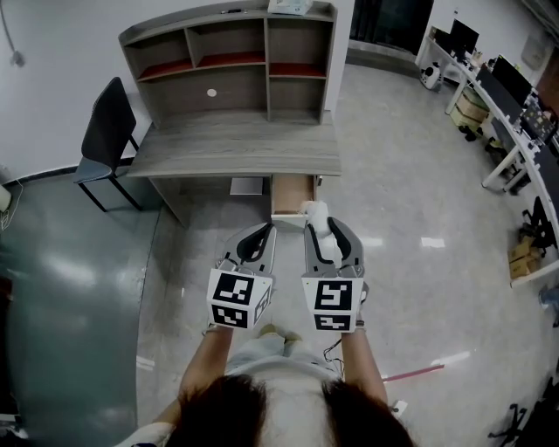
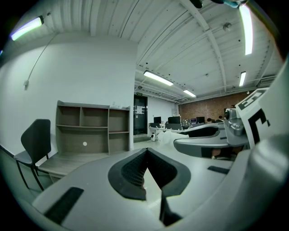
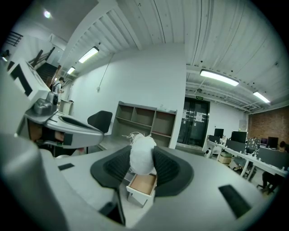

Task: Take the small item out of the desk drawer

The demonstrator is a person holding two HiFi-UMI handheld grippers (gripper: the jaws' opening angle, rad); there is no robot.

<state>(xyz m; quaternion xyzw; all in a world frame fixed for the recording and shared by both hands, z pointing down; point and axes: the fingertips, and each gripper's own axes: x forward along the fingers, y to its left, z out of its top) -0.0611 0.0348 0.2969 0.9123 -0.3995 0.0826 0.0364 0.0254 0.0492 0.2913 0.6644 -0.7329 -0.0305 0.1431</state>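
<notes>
Right tool (image 3: 143, 150) is gripping the small item (image 3: 142, 159), a soft, light, loose-threaded white wad, across its middle, above and clear of the open drawer (image 3: 142, 185). Left tool (image 2: 145, 151) is hanging closed and empty alongside.

A: Shelf unit (image 1: 229, 65), contents?
B: One small white disc (image 1: 211, 92) in its lower wide bay. Pale box (image 1: 290, 7) on its top, right end.
A: Surroundings?
B: Black chair (image 1: 106, 140) just left of it; monitors (image 1: 511, 80) well off to its right.
</notes>
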